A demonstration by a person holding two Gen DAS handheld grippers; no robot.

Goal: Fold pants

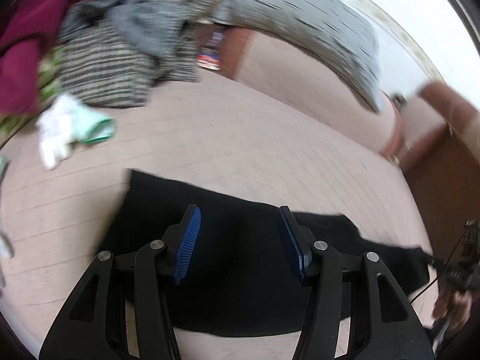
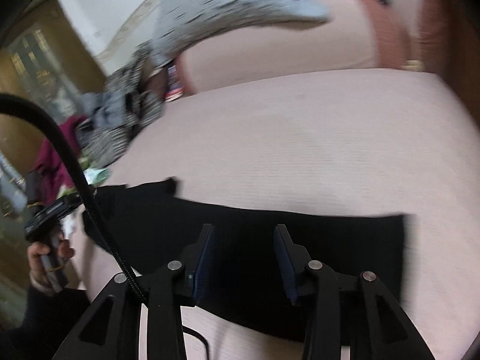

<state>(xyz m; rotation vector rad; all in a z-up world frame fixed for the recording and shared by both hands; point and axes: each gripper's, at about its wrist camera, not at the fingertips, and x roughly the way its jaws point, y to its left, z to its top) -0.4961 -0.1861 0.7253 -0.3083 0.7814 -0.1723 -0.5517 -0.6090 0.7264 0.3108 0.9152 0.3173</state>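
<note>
Black pants [image 1: 168, 192] lie flat on the pink bed cover [image 1: 240, 138], folded into a dark, roughly rectangular slab. My left gripper [image 1: 238, 210] hovers over the pants with its blue pads apart and nothing pinched between them. In the right wrist view the same pants [image 2: 345, 240] stretch across the lower middle. My right gripper [image 2: 244, 228] is above them, fingers spread, gripping nothing. A person's hand [image 2: 48, 252] holds the other gripper's handle at the left edge. Both views are blurred.
A heap of clothes sits at the far left: a striped garment [image 1: 102, 69], a grey one [image 1: 144, 21] and a maroon one [image 1: 21, 48]. A white and green cloth [image 1: 69, 126] lies nearer. A pink cushion [image 1: 300, 75] and grey patterned pillow [image 1: 300, 15] lie behind. A black cable [image 2: 78, 174] crosses the left.
</note>
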